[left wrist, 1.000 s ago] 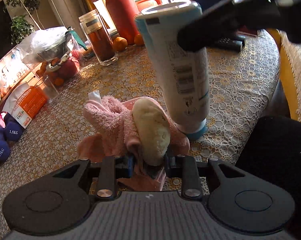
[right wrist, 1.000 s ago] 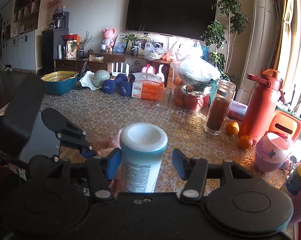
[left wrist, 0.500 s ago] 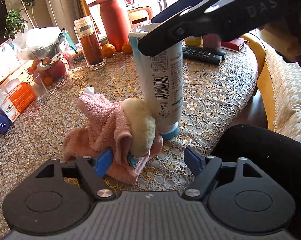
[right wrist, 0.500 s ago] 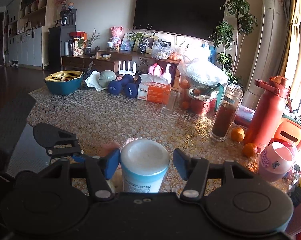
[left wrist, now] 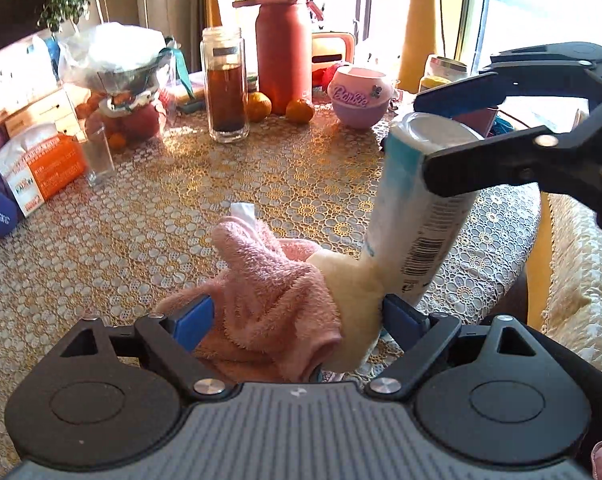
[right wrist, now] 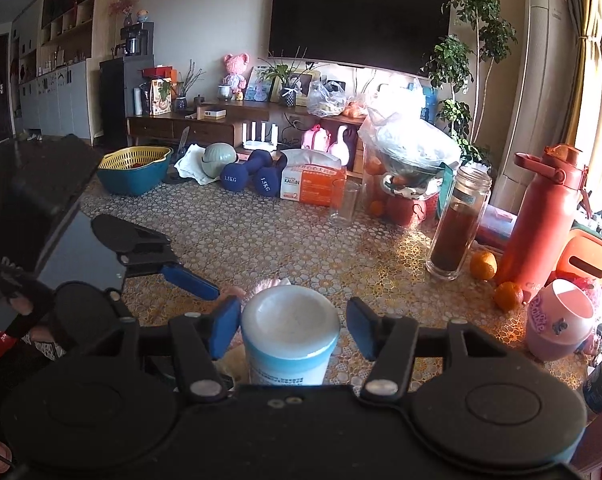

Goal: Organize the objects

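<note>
A pink towel [left wrist: 269, 300] bunched around a cream plush piece [left wrist: 353, 292] lies on the lace-covered table [left wrist: 181, 208] between the open fingers of my left gripper [left wrist: 297, 320]. A white and blue tube [left wrist: 417, 216] stands tilted just right of the towel. My right gripper [right wrist: 293, 326] is open around the tube's top [right wrist: 291, 330], its fingers a little apart from it. In the left wrist view the right gripper [left wrist: 497, 136] reaches in from the right.
At the table's far side stand a glass jar of dark liquid [left wrist: 225, 84], a red flask [left wrist: 283, 44], two oranges [left wrist: 299, 110], a pink Barbie bowl [left wrist: 359, 96], an empty glass [left wrist: 97, 152] and an orange tissue pack [left wrist: 41, 168]. The table edge [left wrist: 513, 264] is at right.
My left gripper has opened and let go of the towel bundle, and has drawn back a little. The tube now leans instead of standing straight. My right gripper stays open around its top.
</note>
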Demonstrator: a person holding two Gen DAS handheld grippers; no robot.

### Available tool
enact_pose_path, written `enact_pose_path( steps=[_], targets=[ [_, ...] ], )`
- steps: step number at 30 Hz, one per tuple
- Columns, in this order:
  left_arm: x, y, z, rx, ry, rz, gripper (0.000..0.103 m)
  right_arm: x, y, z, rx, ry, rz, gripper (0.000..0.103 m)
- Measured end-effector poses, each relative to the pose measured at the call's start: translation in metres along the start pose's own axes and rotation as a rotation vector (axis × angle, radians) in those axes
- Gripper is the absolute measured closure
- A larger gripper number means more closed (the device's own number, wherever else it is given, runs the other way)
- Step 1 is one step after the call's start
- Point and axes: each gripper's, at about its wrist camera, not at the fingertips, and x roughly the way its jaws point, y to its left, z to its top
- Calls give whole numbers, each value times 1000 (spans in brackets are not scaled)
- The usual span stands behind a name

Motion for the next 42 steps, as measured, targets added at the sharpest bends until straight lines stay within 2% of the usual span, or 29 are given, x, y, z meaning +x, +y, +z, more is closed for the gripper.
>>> enact_pose_path(
  steps=[3, 8, 10, 11, 12, 18, 24, 31, 36, 39, 42],
  targets=[
    [15, 19, -1, -82, 27, -98, 9, 2, -3, 4, -5, 17, 19, 45],
    [23, 27, -4, -138, 10, -147, 11, 8, -3, 9, -49, 71, 31, 43],
    [21, 27, -8, -155, 4, -172, 23, 9, -4, 10, -71, 92, 35, 46],
    [20, 28, -8, -165, 1, -190, 36, 10, -4, 10, -76, 104, 38, 47],
    [19, 27, -8, -172, -3, -198, 42, 11, -5, 10, -76, 112, 43, 48],
    [1, 12, -8, -164, -45, -144, 60, 13, -5, 11, -55, 141, 69, 51],
    [-38, 2, -8, -207, -143, -144, 65, 14, -21, 12, 132, 127, 61, 51],
    [-88, -17, 3, -233, -266, -195, 65, 15, -33, 9, 323, 114, -15, 51],
    [-74, -34, 9, -225, -260, -169, 65, 17, -39, 7, 422, 112, -69, 51],
    [-62, -28, 5, -251, -239, -147, 65, 15, -41, 5, 449, 114, -75, 51],
    [-44, -14, -6, -297, -185, -118, 65, 14, -39, 5, 432, 126, -65, 51]
  ],
)
